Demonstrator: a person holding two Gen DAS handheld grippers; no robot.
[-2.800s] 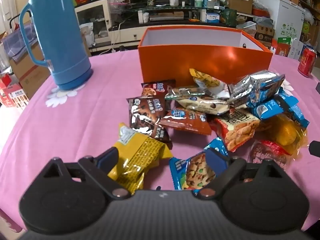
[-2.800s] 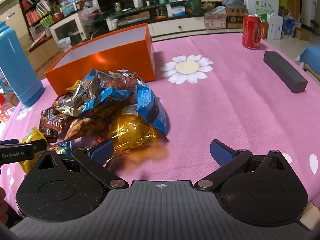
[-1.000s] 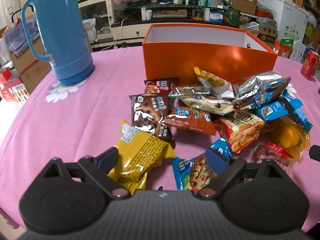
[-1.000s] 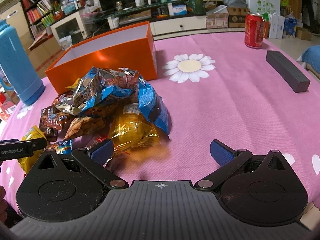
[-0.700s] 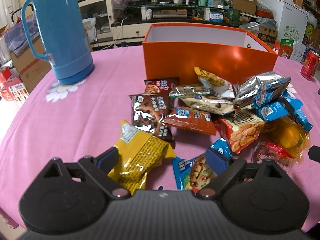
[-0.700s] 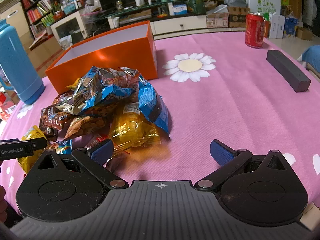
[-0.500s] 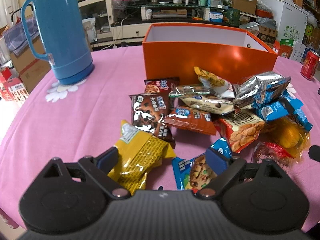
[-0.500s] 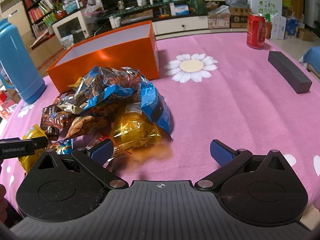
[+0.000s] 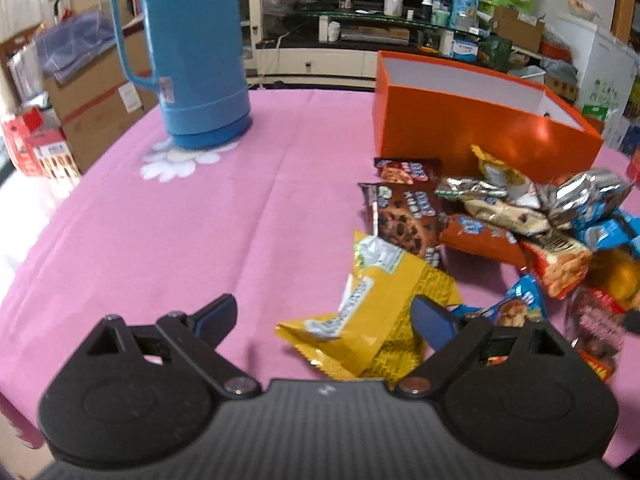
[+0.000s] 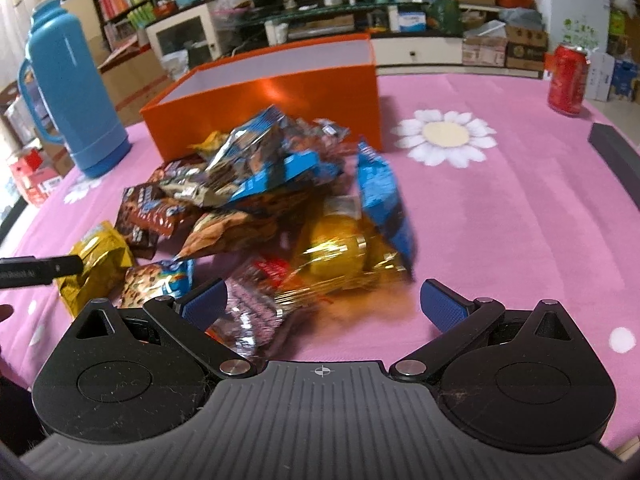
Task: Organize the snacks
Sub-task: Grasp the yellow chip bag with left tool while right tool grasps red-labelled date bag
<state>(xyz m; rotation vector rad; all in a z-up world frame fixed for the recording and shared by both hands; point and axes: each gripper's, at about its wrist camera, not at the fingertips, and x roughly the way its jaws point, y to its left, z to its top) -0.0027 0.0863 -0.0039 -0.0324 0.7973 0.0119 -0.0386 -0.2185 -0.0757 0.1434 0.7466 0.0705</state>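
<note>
I hold two grippers over one round table under a pink tablecloth (image 9: 160,240). My left gripper (image 9: 324,316) has its jaws spread wide with nothing pinched; the yellow snack packet (image 9: 372,312) lies on the cloth between and just below its fingers, nearer the right one, and I cannot tell whether that finger touches it. My right gripper (image 10: 324,300) is also spread wide and empty, with a clear-wrapped packet (image 10: 256,312) and a golden-wrapped round snack (image 10: 336,256) lying just ahead of it.

There is one orange box (image 9: 472,136), open-topped and white inside, one blue thermos (image 9: 192,52), one red soda can (image 10: 568,80), and one dark grey block (image 10: 616,156) cut off at the right edge. The snack pile (image 10: 256,176) sits right against the near wall of the box; I count about a dozen packets, but they overlap, so the number is rough. A brown chocolate-cookie packet (image 9: 404,220) lies at its left side.

The right view is blurred around the pile, and the packets' print is unreadable. The lower packets are partly buried. In the left view the far right packets run out of frame.

The cloth to the left of the pile, towards the thermos, is bare, and so is the stretch to its right around the printed daisy (image 10: 444,136). The table's rim curves away close on both sides.
</note>
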